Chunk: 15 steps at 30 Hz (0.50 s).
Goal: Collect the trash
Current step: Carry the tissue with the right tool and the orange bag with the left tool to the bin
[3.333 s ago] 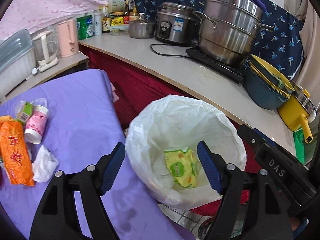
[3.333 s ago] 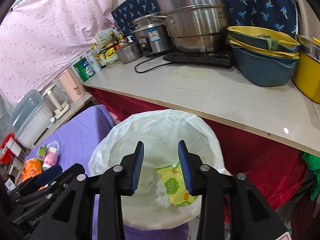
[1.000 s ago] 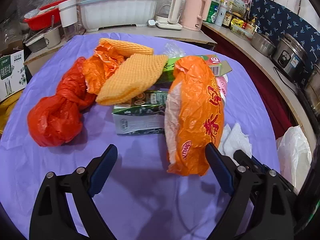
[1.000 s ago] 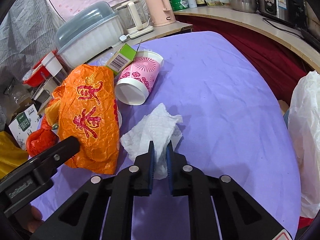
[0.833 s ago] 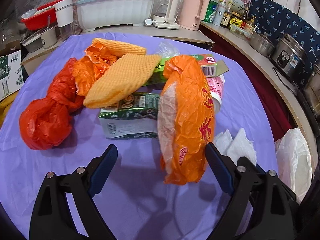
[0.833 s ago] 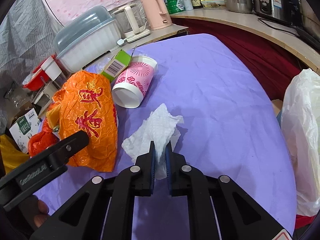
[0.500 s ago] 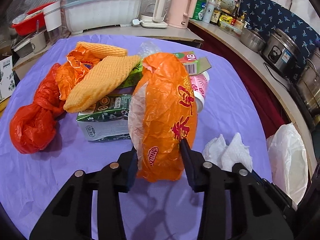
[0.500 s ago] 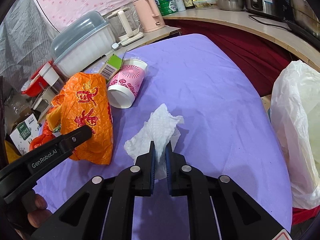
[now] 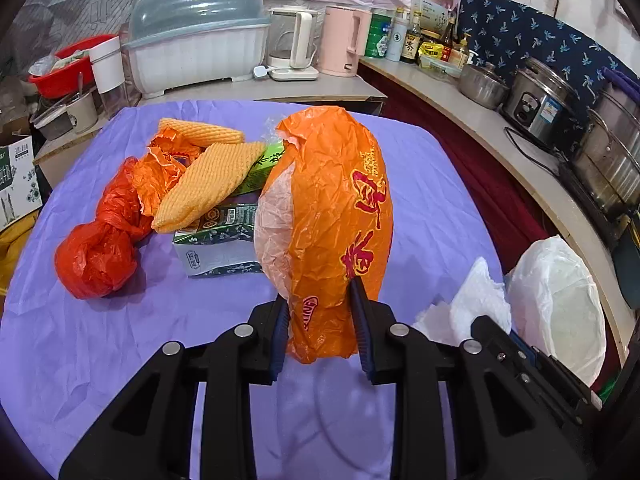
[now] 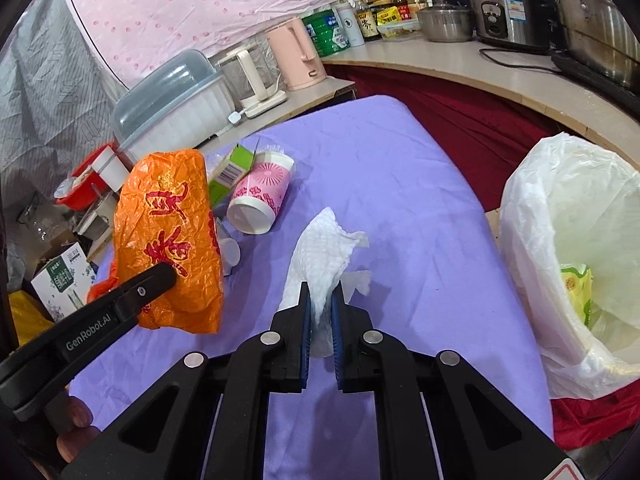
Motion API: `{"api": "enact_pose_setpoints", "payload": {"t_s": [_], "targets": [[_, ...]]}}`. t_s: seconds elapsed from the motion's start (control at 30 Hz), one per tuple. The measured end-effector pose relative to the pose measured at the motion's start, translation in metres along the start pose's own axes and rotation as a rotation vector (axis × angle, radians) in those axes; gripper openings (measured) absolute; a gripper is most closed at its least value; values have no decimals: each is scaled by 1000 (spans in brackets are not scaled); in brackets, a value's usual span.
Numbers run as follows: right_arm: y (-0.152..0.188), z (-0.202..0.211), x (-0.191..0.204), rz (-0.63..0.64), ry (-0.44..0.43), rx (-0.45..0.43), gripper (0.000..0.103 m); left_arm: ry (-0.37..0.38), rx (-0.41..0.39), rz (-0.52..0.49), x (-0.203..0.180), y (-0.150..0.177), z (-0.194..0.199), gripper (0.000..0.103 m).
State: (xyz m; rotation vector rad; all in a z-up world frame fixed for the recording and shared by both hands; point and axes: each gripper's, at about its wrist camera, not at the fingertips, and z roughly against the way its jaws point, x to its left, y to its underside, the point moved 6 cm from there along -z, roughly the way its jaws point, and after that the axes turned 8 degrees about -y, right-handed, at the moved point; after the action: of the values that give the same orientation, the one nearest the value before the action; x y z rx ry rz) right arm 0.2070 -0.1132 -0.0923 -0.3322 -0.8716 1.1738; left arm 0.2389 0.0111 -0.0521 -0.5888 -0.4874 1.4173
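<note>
Both pieces lifted, carry to the bin in hand. Left gripper [image 9: 322, 322]: fingers just closed in, now clamped narrow on the low end of the crinkled orange plastic bag with red characters [image 9: 332, 216], centre of the left-wrist view, bulk standing above the fingers, apparently clear of the purple-clothed table [image 9: 100, 360]. Right gripper [image 10: 321, 316]: fingers almost fully shut on the crumpled white paper tissue [image 10: 320, 260], centre of the right-wrist view.

Best done by holding both grips firm, moving level toward the white-lined waste bin [image 10: 568, 216] at right of frame, releasing only above its mouth. Bag light and floppy, likely to sag or catch the rim; tissue thin, likely to slip.

Bag: glossy, wrinkled, paler translucent patch on its left side. Tissue: embossed, folded, ragged edges.
</note>
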Motion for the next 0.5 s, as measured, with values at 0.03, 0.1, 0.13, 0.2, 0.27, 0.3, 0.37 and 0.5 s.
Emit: {"api": "enact_pose_setpoints", "payload": {"t_s": [0.03, 0.1, 0.13, 0.2, 0.27, 0.3, 0.37, 0.5], "targets": [[-1, 6, 0, 0, -1, -10, 9, -1, -4, -3, -2, 1, 5, 27], [-3, 17, 0, 2, -2, -27, 9, -2, -12, -9, -5, 2, 12, 27], [-4, 24, 0, 3, -2, -36, 9, -1, -16, -12, -6, 3, 16, 27], [-6, 35, -4, 3, -3, -52, 9, 1, -30, -20, -11, 4, 28, 28], [-8, 47, -6, 3, -3, -70, 9, 2, -39, -28, -16, 6, 36, 28], [-8, 54, -8, 1, -3, -81, 9, 4, -43, -32, -19, 7, 40, 28], [-11, 63, -10, -3, -1, -95, 9, 6, -53, -44, -26, 9, 48, 28], [-13, 88, -24, -19, 7, -134, 9, 18, -64, -68, -41, 14, 62, 28]]}}
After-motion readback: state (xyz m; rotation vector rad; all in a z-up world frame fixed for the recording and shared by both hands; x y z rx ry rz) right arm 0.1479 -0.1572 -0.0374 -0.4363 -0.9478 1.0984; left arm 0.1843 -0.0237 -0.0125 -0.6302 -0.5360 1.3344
